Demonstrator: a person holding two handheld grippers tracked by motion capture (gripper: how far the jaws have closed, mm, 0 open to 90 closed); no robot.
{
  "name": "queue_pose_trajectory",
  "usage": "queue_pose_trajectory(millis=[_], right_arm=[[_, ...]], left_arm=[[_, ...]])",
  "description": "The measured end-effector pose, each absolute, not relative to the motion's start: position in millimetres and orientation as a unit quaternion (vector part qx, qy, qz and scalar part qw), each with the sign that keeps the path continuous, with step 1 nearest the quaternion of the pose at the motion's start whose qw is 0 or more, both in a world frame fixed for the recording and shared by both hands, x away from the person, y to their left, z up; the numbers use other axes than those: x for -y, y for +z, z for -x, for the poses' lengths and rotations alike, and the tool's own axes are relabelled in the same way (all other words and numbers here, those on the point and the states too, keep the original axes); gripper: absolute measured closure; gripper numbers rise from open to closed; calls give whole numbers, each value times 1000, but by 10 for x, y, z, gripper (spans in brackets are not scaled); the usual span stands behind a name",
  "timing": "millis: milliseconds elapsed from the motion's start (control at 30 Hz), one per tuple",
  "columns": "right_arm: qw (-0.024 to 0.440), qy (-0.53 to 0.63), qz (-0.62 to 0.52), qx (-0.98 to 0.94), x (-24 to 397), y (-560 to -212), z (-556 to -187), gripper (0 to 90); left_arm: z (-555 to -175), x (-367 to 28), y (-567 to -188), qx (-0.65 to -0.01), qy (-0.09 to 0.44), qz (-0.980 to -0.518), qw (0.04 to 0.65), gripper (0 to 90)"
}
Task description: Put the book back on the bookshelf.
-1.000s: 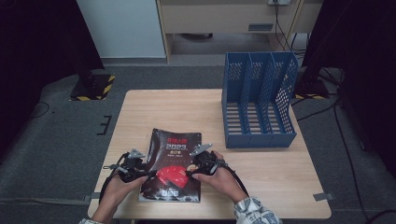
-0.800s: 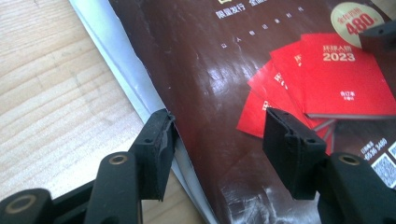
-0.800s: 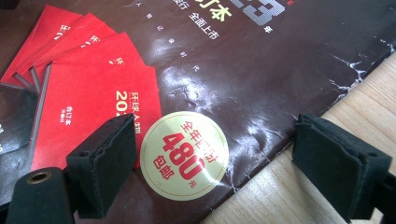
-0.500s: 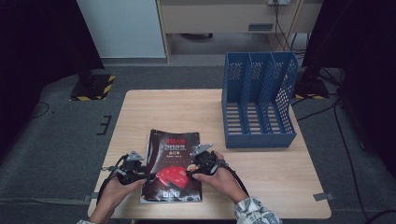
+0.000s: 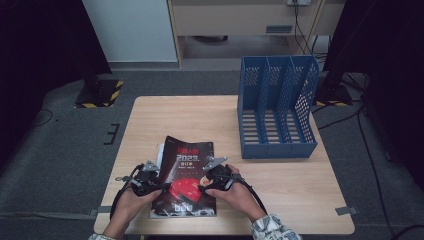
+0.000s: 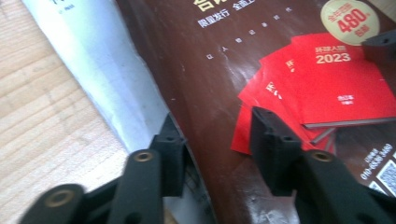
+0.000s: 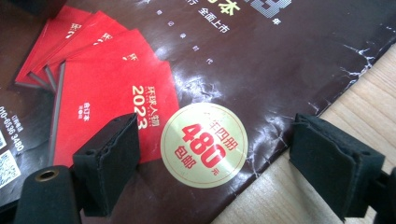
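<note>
Dark glossy magazine with red cover art (image 5: pixel 186 177): flat on table, not yet lifted. Left gripper (image 6: pixel 212 140) narrowly agape astride its spine edge; right gripper (image 7: pixel 212 161) wide across its opposite edge. Blue perforated plastic file rack (image 5: pixel 276 107), well beyond both: empty; filing presumably remains.

A light wooden table (image 5: pixel 200 115) stands on grey carpet, its grain running along its length. On its near left part lies a dark glossy magazine (image 5: pixel 187 175), flat, cover up, with red booklets and "2023" printed on it; a pale sheet or page (image 6: pixel 100 88) shows from under its left edge. On the far right part stands a blue perforated plastic file rack (image 5: pixel 277 107) with three compartments, well apart from the magazine. Bits of grey tape (image 5: pixel 346 210) stick to the table's near corners.
</note>
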State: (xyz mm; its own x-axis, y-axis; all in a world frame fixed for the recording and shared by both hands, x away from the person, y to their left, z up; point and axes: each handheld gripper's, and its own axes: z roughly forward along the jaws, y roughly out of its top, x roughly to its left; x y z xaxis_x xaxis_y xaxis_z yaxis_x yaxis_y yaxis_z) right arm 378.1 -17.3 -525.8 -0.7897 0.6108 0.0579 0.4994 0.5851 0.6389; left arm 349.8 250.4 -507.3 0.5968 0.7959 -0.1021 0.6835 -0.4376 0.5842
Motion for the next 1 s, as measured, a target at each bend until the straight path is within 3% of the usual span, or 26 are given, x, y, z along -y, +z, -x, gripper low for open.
queue_pose_trajectory(millis=[333,1000], right_arm=[[63,357,-328,-872,242,-5185,-4127,175],[40,356,-348,-866,238,-5247,-4212,148]], left_arm=[[-3564,-2515,-5040,-440,102,-843,292,867],[-3398,-2643,-4722,-431,108,-814,375,900]])
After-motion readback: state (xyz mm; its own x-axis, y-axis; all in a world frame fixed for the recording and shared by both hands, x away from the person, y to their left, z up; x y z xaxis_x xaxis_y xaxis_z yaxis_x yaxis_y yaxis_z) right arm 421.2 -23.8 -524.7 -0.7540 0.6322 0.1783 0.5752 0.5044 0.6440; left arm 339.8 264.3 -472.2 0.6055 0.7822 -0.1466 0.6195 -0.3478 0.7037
